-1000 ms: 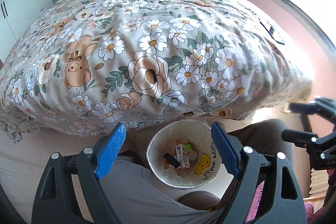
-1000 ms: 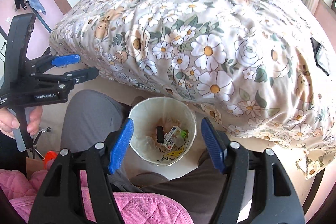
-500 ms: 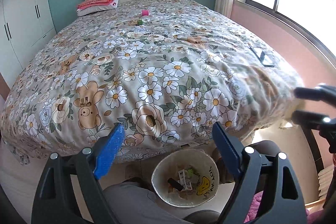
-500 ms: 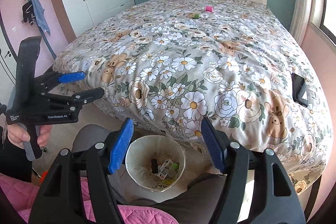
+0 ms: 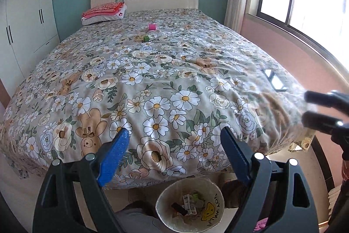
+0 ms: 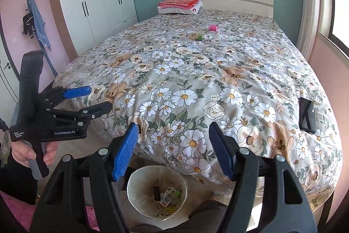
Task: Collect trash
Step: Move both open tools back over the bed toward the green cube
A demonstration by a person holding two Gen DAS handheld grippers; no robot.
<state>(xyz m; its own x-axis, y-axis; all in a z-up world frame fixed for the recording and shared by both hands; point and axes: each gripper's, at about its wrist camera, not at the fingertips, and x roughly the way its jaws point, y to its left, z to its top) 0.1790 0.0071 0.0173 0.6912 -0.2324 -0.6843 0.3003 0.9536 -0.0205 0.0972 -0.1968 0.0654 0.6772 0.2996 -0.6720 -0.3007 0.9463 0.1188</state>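
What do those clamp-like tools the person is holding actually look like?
Each is black plastic with two fingers lined by ridged blue pads and silver rivets. The left gripper bears white "GenRobot.AI" lettering on its body and has a grey handle. The right gripper looks identical.

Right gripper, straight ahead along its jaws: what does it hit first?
Probably the flowered bedspread near the foot of the bed; nothing is between the opening jaws of the right gripper. The trash bin sits below that line. Depth is uncertain.
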